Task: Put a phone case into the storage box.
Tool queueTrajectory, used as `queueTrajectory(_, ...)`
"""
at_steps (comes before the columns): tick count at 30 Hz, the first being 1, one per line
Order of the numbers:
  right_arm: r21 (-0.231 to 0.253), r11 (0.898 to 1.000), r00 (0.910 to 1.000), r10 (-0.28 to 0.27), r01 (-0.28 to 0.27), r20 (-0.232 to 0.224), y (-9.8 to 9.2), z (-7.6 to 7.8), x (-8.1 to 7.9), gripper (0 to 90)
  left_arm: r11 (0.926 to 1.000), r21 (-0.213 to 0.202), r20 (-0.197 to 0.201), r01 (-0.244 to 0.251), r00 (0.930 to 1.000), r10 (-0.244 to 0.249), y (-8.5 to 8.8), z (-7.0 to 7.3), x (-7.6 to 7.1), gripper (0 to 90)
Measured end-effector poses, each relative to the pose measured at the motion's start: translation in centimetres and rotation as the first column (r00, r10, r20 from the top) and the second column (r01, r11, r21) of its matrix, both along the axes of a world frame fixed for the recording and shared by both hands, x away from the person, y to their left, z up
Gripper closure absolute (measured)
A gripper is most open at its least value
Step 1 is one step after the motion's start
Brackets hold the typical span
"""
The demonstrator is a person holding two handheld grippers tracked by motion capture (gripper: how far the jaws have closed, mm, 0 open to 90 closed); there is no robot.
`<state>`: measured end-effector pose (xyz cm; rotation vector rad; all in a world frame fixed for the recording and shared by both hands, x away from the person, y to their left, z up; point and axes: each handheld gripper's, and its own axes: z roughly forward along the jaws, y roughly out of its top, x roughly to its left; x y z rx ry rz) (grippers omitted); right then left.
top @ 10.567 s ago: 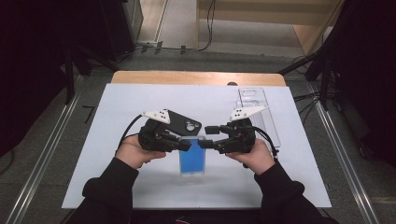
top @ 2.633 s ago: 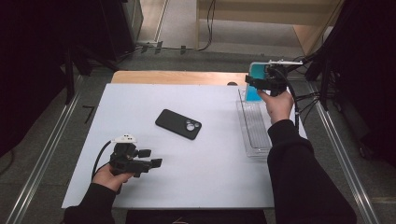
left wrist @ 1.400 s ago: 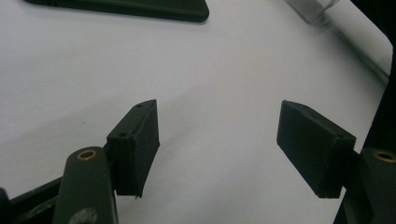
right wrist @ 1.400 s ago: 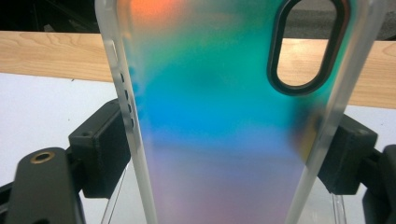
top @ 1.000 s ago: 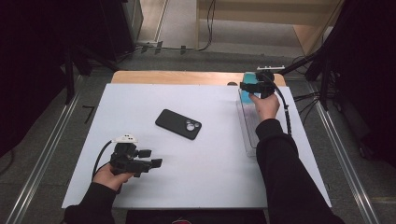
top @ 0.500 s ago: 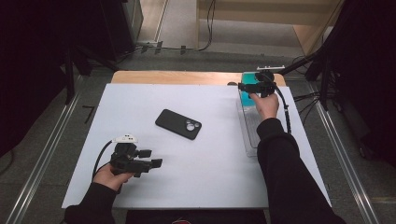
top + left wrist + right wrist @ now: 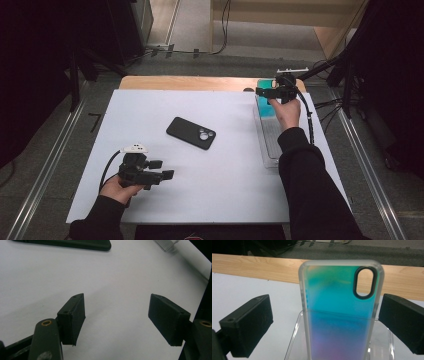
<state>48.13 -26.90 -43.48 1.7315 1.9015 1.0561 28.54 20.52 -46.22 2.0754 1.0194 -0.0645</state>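
Far right: right gripper (image 7: 324, 322) jaws have just been opening, now spread wide w/ gaps both sides of the phone case (image 7: 340, 312), pads not touching it. Case stands upright in the clear tray's (image 7: 270, 145) far end, near table's (image 7: 150, 115) right edge. Near left: left gripper (image 7: 116, 317) parted, nothing between, bare table around. Black phone (image 7: 191, 133) lies mid-table, well apart from both.

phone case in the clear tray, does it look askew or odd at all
Yes. The phone case stands upright at the far end of the clear tray rather than lying flat. The right gripper has just opened, its jaws clear of the case on both sides.
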Motion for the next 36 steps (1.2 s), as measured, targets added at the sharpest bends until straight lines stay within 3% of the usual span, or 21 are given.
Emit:
queueTrajectory(9,0.014,0.999,0.9984,0.044,-0.043,-0.036,-0.1,1.7,-1.4,0.0,1.0000,0.001,0.000,0.003,1.0000,-0.003,-0.1,0.0,0.2,29.8)
queueTrajectory(19,0.050,0.992,0.9930,0.118,-0.117,-0.011,1.2,3.2,-4.2,0.0,1.0000,-0.003,0.003,0.005,1.0000,-0.005,-0.3,0.1,0.4,29.8)
queueTrajectory(24,0.068,0.980,0.9814,0.191,-0.189,-0.019,2.4,3.2,-5.5,0.0,0.9999,-0.003,0.002,0.010,0.9999,-0.010,-0.4,0.1,0.6,29.8)
queueTrajectory(29,0.090,0.969,0.9732,0.230,-0.228,-0.007,3.3,3.0,-6.8,0.0,0.9998,-0.007,0.005,0.016,0.9999,-0.016,-0.5,0.2,0.8,29.8)
queueTrajectory(36,0.099,0.948,0.9518,0.306,-0.304,-0.014,4.1,2.8,-8.5,0.0,0.9998,-0.008,0.007,0.017,0.9998,-0.017,-0.5,0.3,0.9,29.8)
